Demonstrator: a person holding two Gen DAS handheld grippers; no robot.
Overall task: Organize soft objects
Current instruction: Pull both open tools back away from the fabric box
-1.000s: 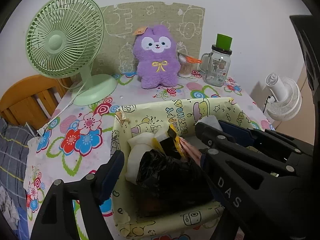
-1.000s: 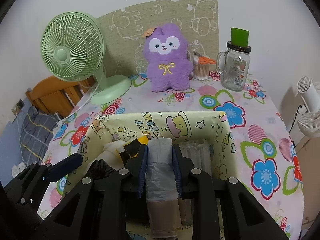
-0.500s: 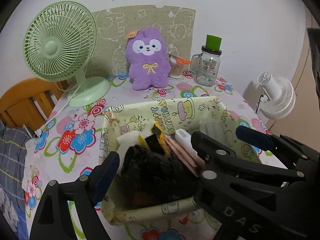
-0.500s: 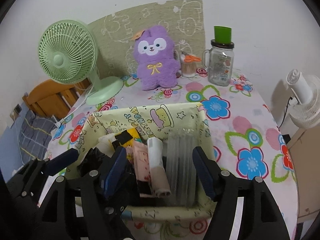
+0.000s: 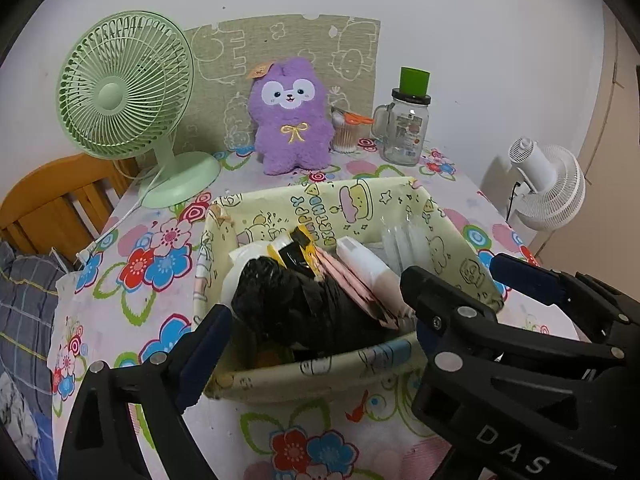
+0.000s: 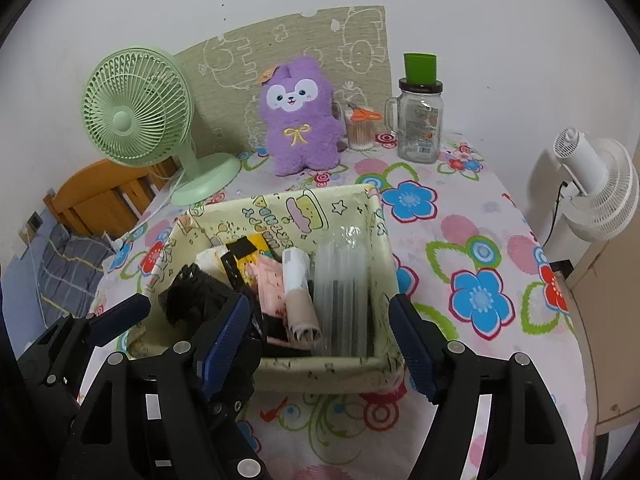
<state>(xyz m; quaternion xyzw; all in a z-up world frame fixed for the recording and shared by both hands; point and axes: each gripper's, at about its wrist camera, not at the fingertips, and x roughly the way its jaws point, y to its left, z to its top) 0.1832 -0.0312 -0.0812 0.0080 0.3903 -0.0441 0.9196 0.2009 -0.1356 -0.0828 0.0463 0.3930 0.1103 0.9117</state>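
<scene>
right wrist view puts your right gripper [image 6: 320, 332] at the near edge of the yellow cartoon-print fabric bin [image 6: 320, 364]. its jaws are spreading and hold nothing; the blue pads straddle the near wall without pressing on anything. inside the bin, from left to right, you have a crumpled black bag [image 6: 196, 296], a yellow-and-black packet [image 6: 248, 252], pink packets [image 6: 272, 284], a white-and-beige roll [image 6: 300, 292] lying free, and a clear plastic sleeve [image 6: 344, 288] against the right wall. your left gripper [image 5: 316, 320] sits at the bin's near left corner, jaws also widening and nothing between them, with the black bag just beyond. the bin rests near the front of the flowered tablecloth [image 6: 460, 240]. far behind it stand a green fan [image 6: 140, 120] on the left, a purple plush [image 6: 298, 120] in the middle and a glass jar [image 6: 420, 120] to the right.
</scene>
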